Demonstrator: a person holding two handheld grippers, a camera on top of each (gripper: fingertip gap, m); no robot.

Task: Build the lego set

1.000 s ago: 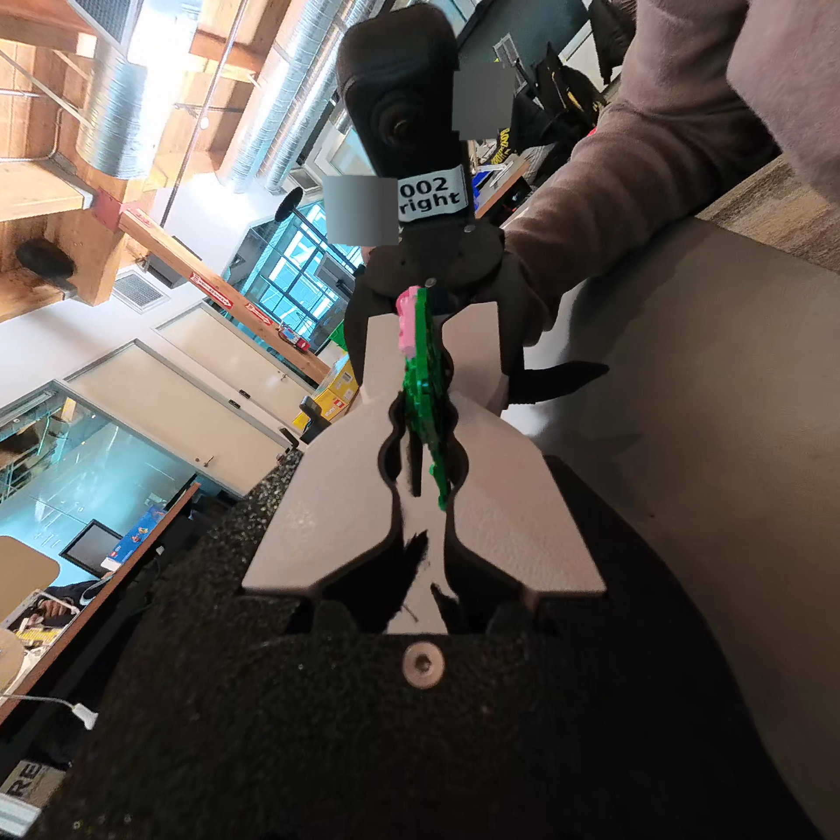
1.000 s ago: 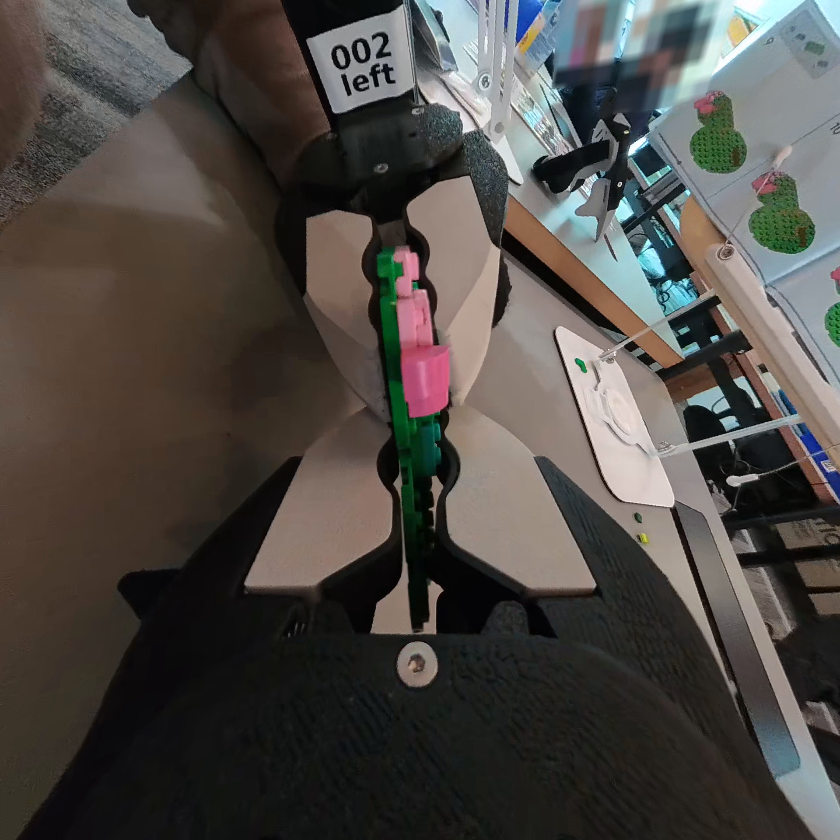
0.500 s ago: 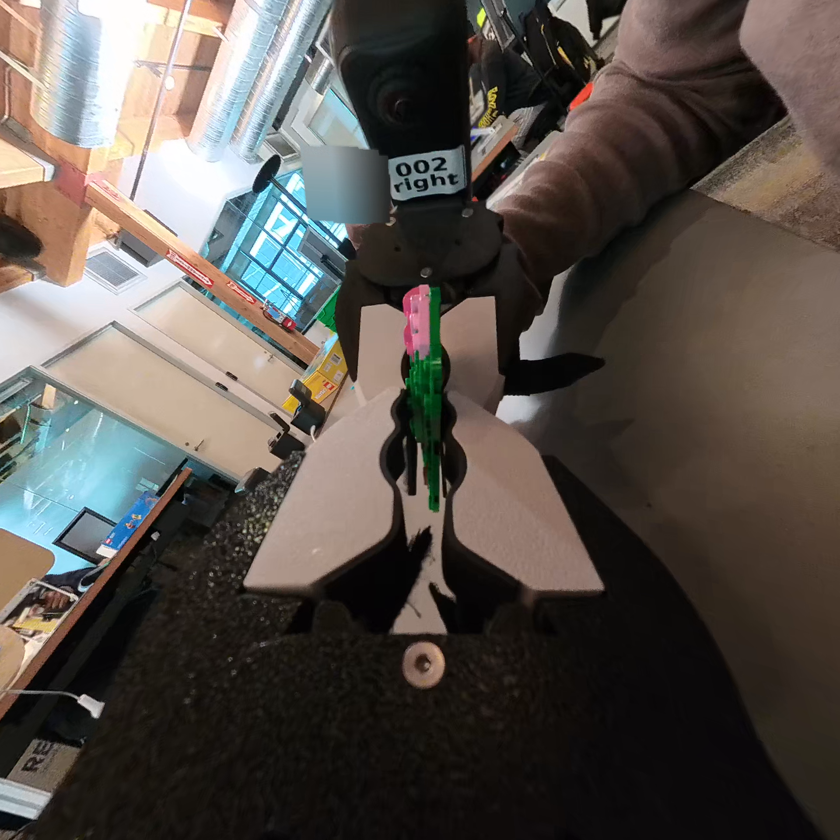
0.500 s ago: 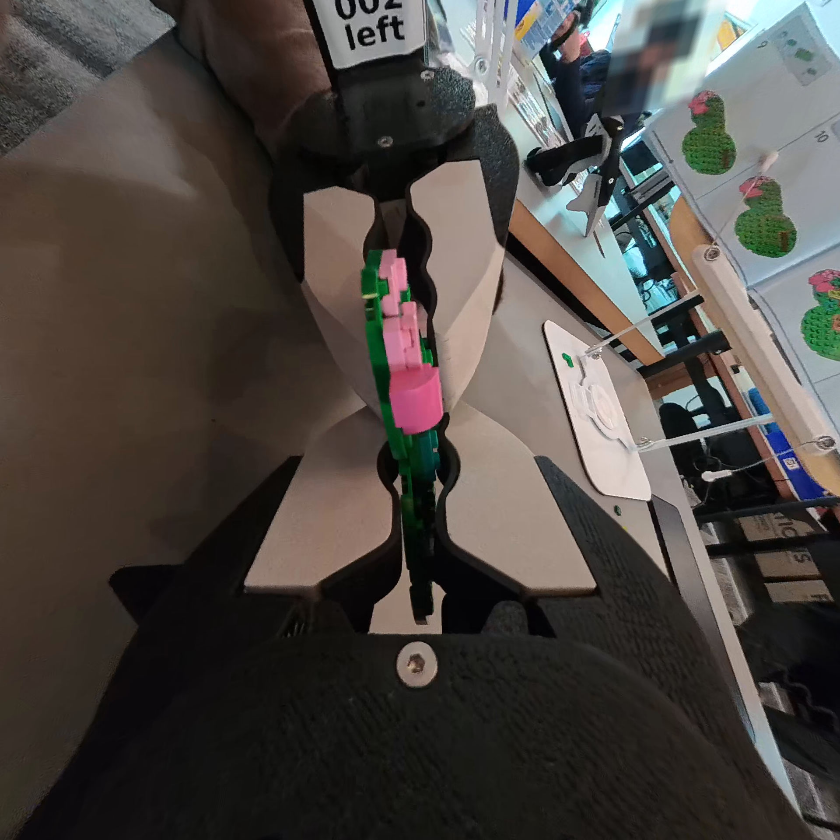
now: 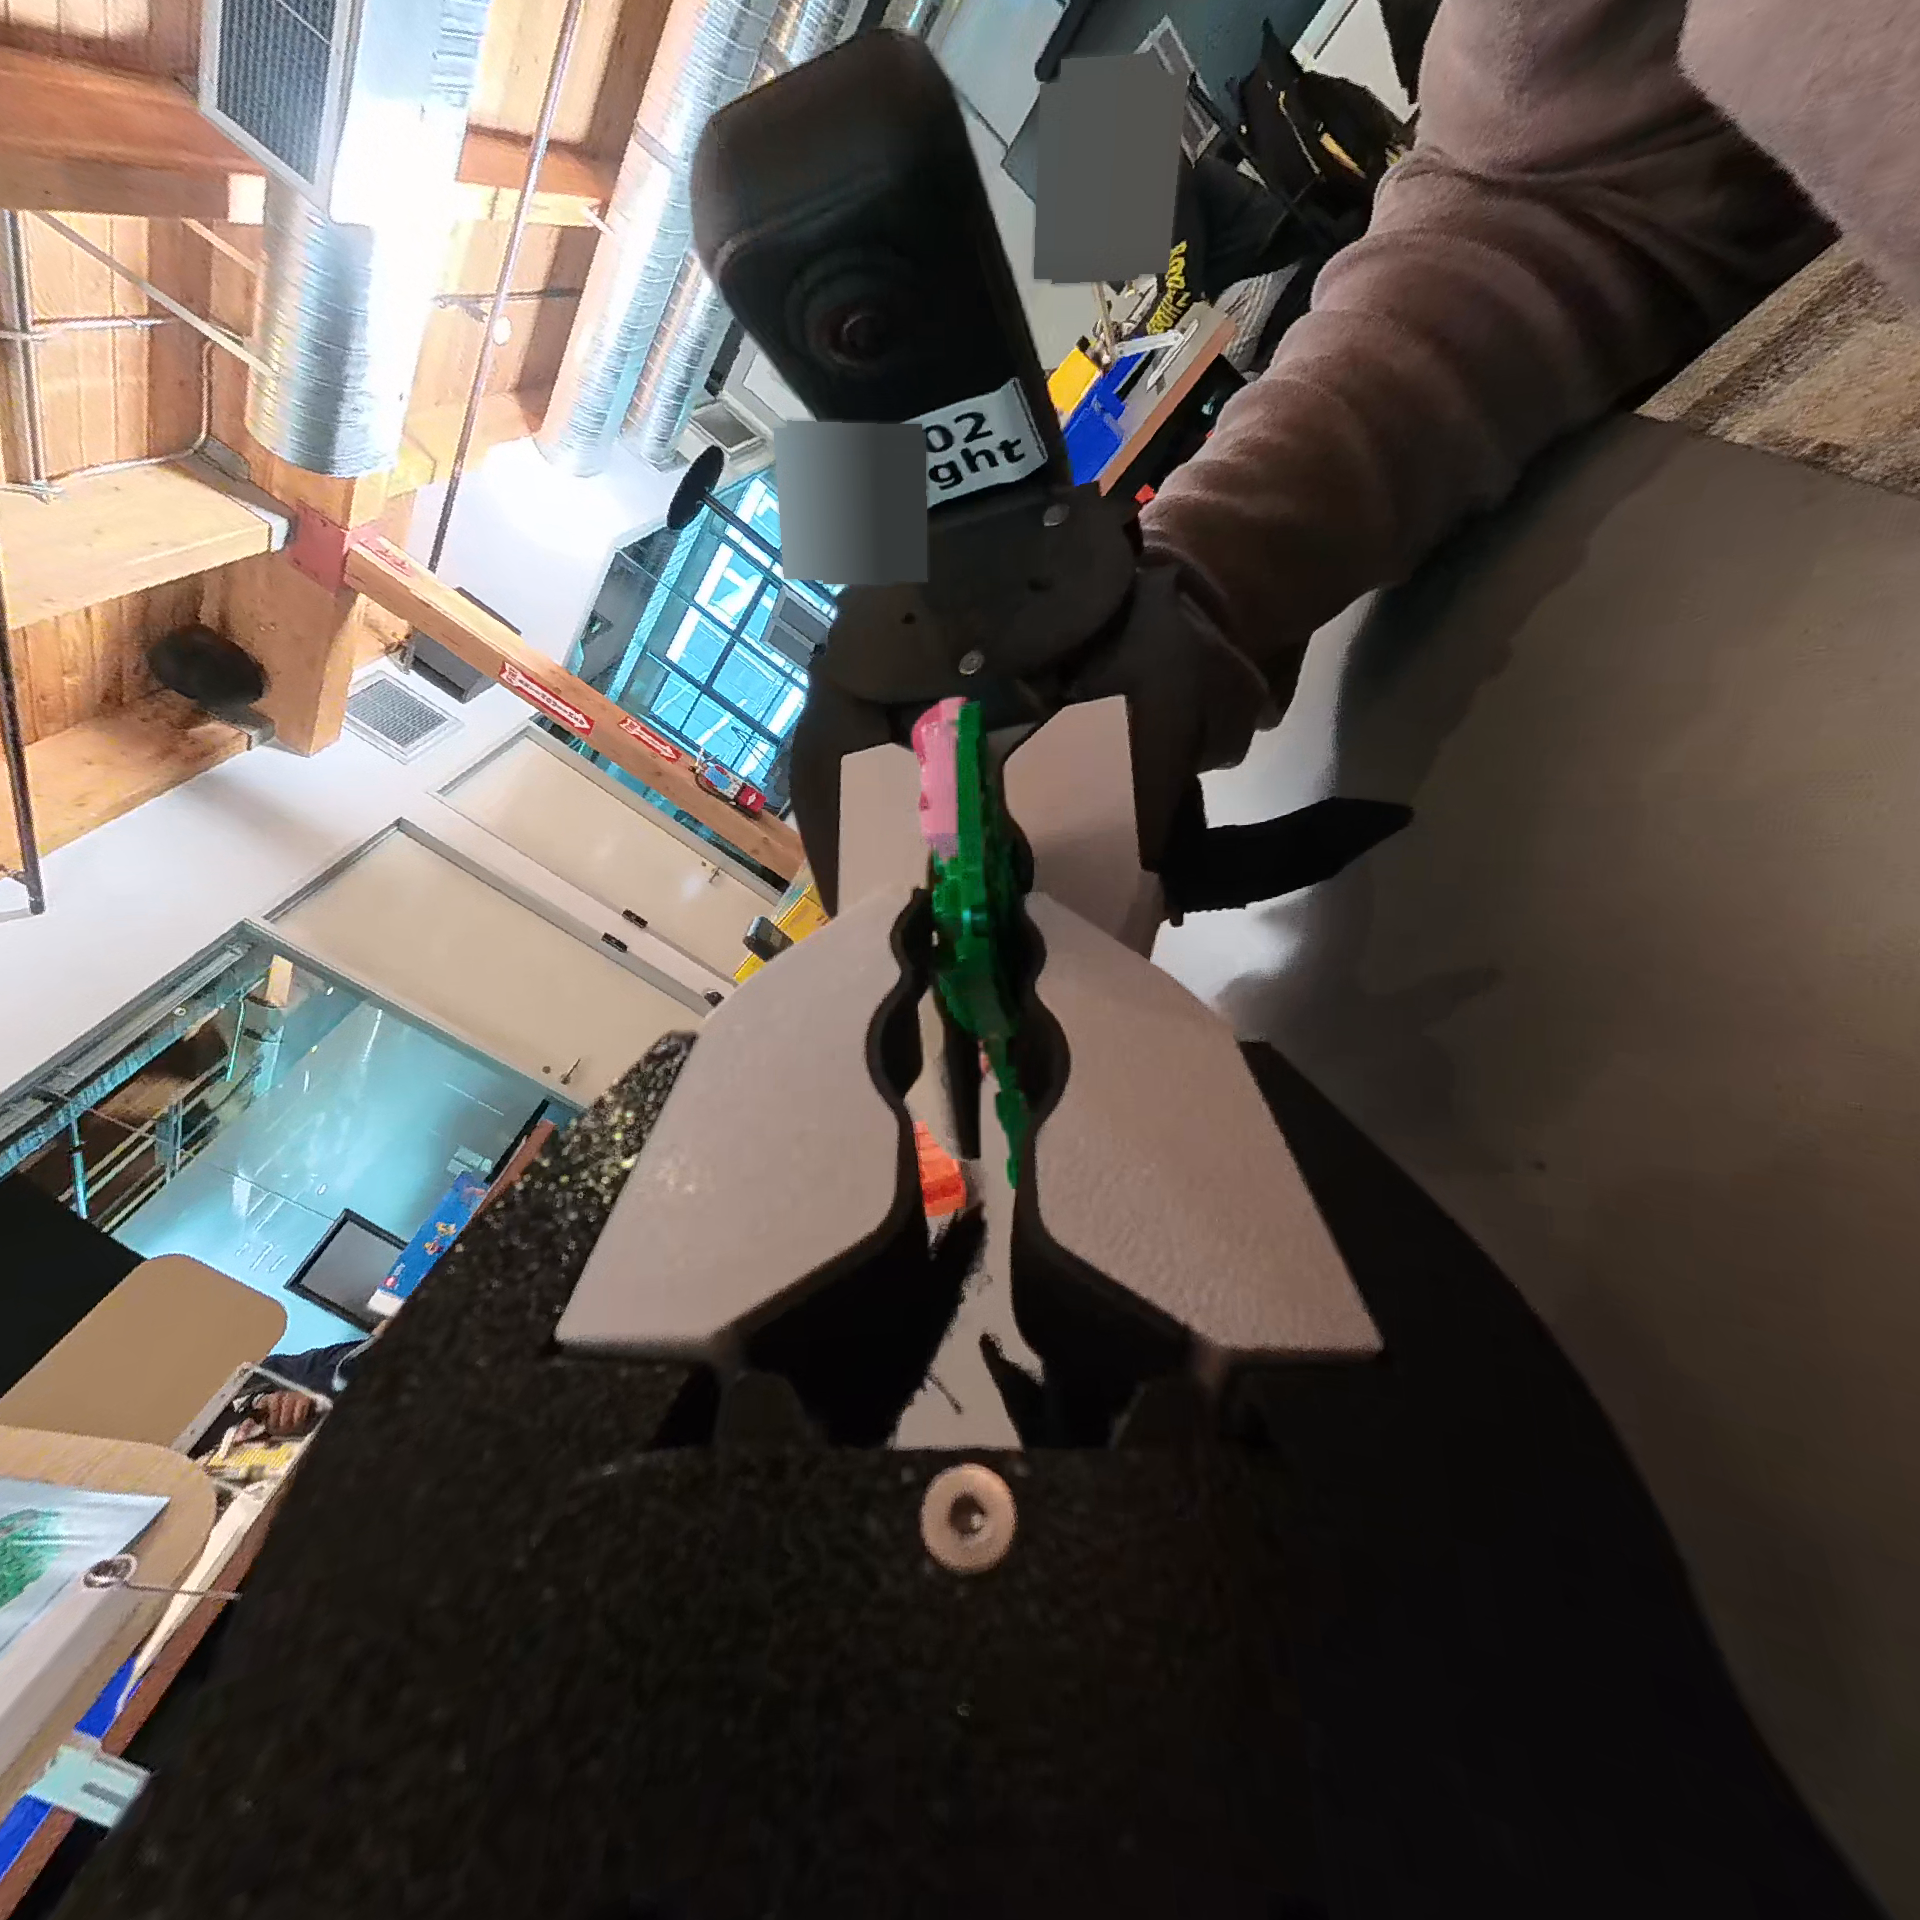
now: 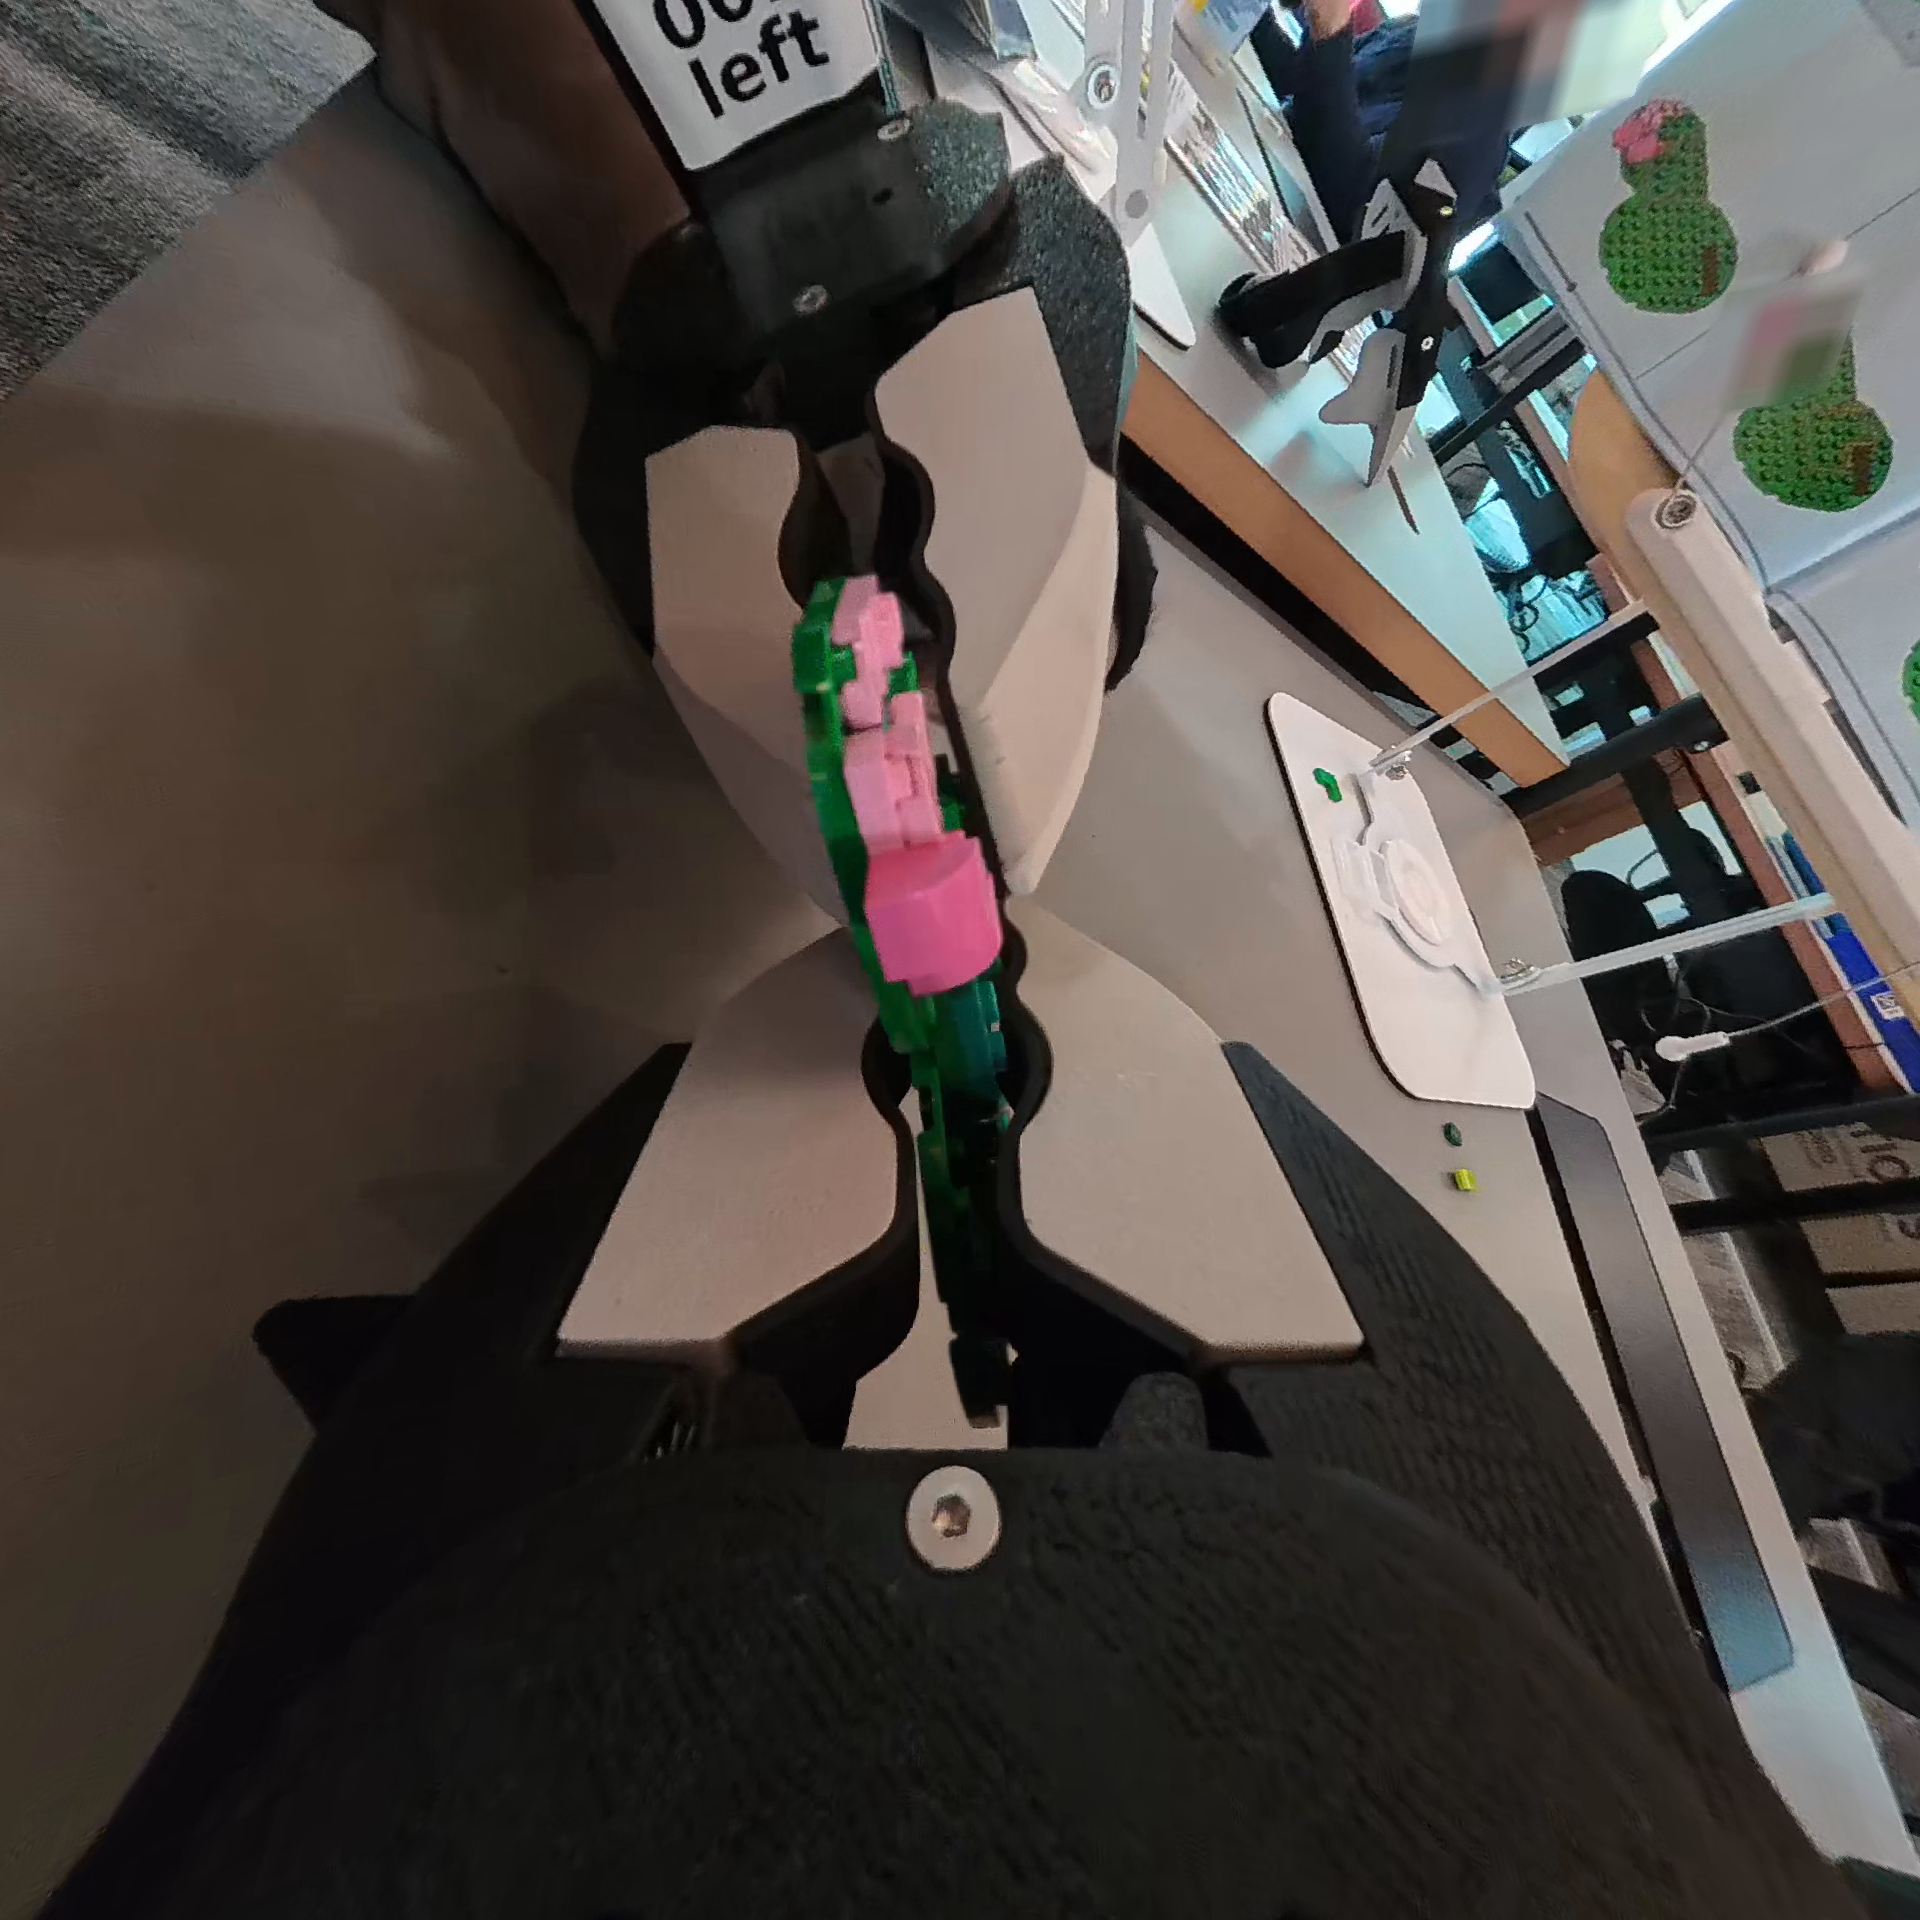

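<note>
1. The right gripper [image 6: 961, 1049] is clamped on the flat green lego plate with pink bricks [image 6: 914, 914], held edge-on between its two pale grey fingers [image 6: 769, 1164]
2. The left gripper [image 5: 971, 935] faces it tip to tip; its jaws stand slightly apart around the plate's far end, and I cannot tell whether they press on it
3. The model hangs in the air above the grey matte tabletop [image 6: 260, 831], gripped by its green part, the pink bricks toward the left gripper
4. A small orange brick [image 5: 940, 1184] shows between the left fingers
5. A white mat [image 6: 1444, 997] lies on the table to the right, with a printed instruction sheet showing green models [image 6: 1714, 260] beyond
6. A brownish sleeve [image 5: 1455, 343] reaches to the right gripper's handle
</note>
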